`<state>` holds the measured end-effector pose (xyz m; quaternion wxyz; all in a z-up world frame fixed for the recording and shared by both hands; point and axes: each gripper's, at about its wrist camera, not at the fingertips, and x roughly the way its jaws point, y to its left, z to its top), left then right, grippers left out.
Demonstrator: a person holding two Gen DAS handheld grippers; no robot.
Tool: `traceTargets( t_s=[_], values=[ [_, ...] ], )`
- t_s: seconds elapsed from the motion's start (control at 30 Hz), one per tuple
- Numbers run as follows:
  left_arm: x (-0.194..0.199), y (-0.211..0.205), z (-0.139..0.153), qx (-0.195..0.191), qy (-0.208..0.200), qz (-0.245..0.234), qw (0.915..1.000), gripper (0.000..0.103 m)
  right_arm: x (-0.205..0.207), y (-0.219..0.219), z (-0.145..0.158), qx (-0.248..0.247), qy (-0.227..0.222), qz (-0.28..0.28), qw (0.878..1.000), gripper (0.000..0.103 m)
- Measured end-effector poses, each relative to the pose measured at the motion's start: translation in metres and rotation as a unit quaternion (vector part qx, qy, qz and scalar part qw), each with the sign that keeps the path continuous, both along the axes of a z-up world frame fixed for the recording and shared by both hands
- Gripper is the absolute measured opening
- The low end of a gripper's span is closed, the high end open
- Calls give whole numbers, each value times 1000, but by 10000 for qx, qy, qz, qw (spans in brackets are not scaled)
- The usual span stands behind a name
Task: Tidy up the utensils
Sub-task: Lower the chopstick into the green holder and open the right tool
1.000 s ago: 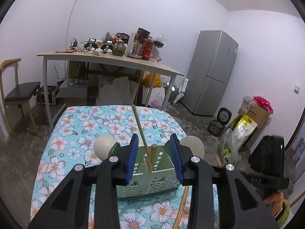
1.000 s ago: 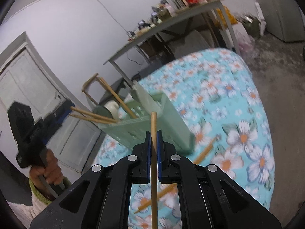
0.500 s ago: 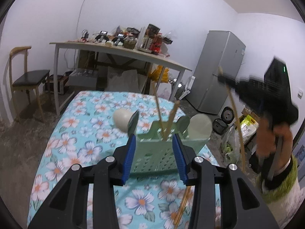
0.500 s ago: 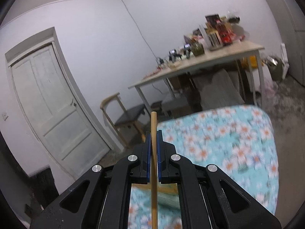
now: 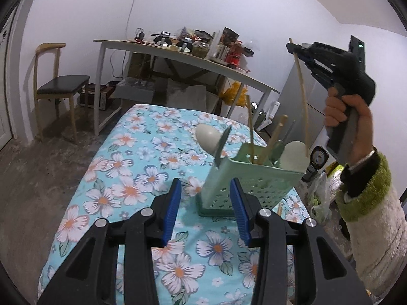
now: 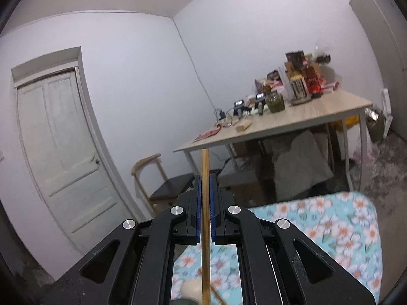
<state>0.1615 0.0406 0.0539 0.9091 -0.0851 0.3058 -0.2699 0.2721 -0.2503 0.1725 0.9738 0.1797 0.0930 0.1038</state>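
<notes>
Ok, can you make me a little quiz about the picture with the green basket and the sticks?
1. True or false: the right gripper is shut on a chopstick.
2. The green basket stands on: A) the bare floor, B) the flowery tablecloth, C) the wooden chair.
3. Fill in: the left gripper has its jaws ____ and nothing is between them.

Key
1. True. The blue pads pinch the chopstick, with its lower end over the basket.
2. B.
3. Open. The basket stands just beyond its fingertips.
</notes>
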Motion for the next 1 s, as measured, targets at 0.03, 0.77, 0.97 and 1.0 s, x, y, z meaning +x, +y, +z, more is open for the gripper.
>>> traceTargets(
  t_s=[0.03, 0.77, 0.97, 1.0],
  values=[
    [0, 1, 0, 1, 4, 21, 10000, 38, 4, 2, -2, -33, -12, -31, 10000, 4],
    [2, 7, -12, -33, 154, 80, 9998, 38, 12, 16, -66, -810, 828, -303, 9928, 7],
    [1, -4, -14, 30, 182, -33, 9998, 41, -20, 11, -64, -743, 835, -298, 9933, 26],
    [1, -6, -15, 49, 194, -46, 9998, 42, -25, 9, -63, -713, 802, -302, 9938, 30]
  ],
)
